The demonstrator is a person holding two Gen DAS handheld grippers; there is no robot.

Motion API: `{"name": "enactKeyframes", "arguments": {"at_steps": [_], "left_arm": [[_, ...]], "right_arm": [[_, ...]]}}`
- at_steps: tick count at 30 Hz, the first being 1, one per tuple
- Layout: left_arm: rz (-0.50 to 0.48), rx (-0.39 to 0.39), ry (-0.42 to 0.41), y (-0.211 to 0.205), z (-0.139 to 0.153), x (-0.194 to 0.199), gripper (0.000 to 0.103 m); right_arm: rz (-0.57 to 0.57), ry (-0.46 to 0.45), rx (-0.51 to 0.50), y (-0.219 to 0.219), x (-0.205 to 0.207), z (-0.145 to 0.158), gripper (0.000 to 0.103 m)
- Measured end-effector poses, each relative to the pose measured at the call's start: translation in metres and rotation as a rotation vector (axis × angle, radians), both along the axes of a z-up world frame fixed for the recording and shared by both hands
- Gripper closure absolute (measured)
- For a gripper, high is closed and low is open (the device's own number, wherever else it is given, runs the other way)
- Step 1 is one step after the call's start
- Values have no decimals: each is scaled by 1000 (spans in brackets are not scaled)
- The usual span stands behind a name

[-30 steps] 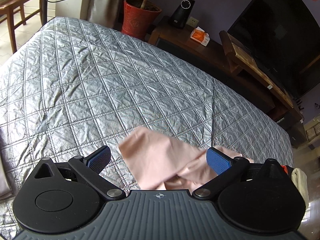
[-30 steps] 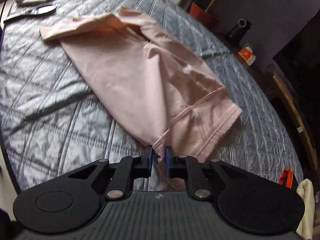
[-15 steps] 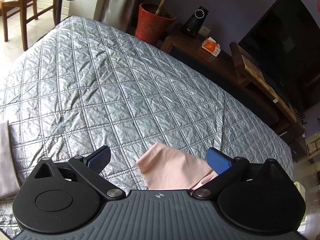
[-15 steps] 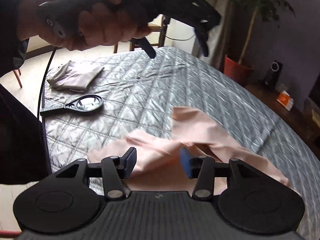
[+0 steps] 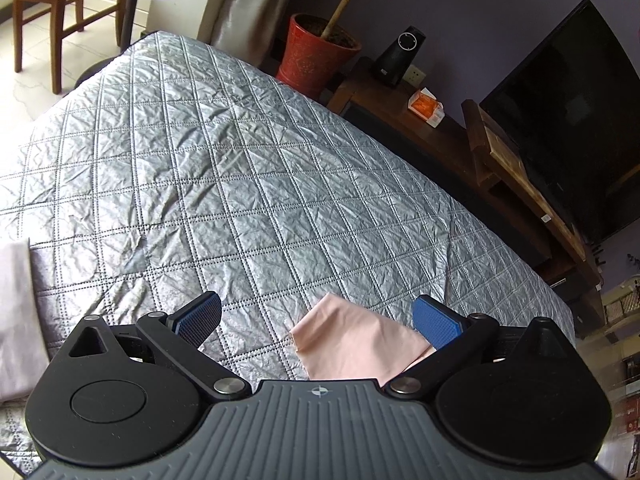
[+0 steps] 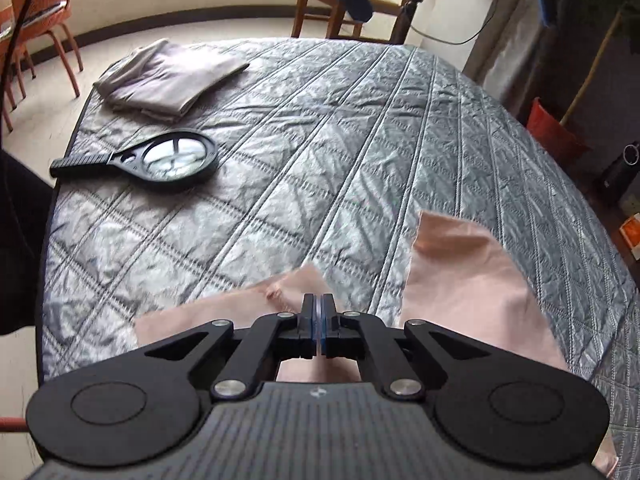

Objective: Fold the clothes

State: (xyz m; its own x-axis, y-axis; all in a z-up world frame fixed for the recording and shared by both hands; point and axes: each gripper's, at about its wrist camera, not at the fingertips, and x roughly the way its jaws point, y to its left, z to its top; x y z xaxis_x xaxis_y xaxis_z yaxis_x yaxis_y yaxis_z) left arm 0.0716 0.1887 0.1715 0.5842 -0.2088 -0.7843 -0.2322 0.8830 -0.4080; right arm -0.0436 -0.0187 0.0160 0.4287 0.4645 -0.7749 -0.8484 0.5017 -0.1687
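Over the quilt (image 6: 360,140), right claw (image 6: 319,320) now pinched together above pink garment (image 6: 460,272).

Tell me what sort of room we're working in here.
Most likely a living room or bedroom at home. A quilt covers the work surface, a TV stands on a wooden stand, a red plant pot sits by the wall, and wooden chairs stand behind.
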Motion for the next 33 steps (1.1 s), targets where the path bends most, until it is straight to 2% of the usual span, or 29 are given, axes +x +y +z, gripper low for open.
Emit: {"name": "enactKeyframes", "arguments": {"at_steps": [2,4,5,9,13,18,20,21,22,23,24,25,30,33], "left_arm": [[7,-3,1,2,-1,-1,1],[16,-8,3,5,-1,-2,1],[20,-11,5,6,-1,-2,1],[24,-18,-2,10,1,-3,0],[32,-16,-2,13,0,-4,0],[24,-7,11,9,-4,-2,0],[13,-2,9,6,-4,-1,0],[9,0,9,4,-4,-1,0],[7,1,10,4,-5,-1,0],[7,2,12,4,-6,-1,0],[9,2,14,4,-6,-1,0],[12,2,16,5,-6,-2,0],[14,-1,15,6,-6,-2,0],[15,-1,13,7,-6,-2,0]], "right_arm": [[11,-67,106,10,-4,17,101],[7,-134,158,20,-8,29,101],[-4,-131,155,21,-7,30,100],[32,-20,81,1,-4,15,70],[72,37,-37,-21,-4,1,69],[99,76,-65,-13,6,-6,66],[105,78,-70,-7,10,-8,56],[98,72,-69,-5,12,-9,44],[95,78,-62,-5,15,-10,43],[99,103,-44,-5,18,-11,47],[107,130,-21,-7,17,-10,76],[114,152,1,-9,12,-8,99],[100,178,57,-11,8,-1,100],[116,126,124,-8,10,15,100]]}}
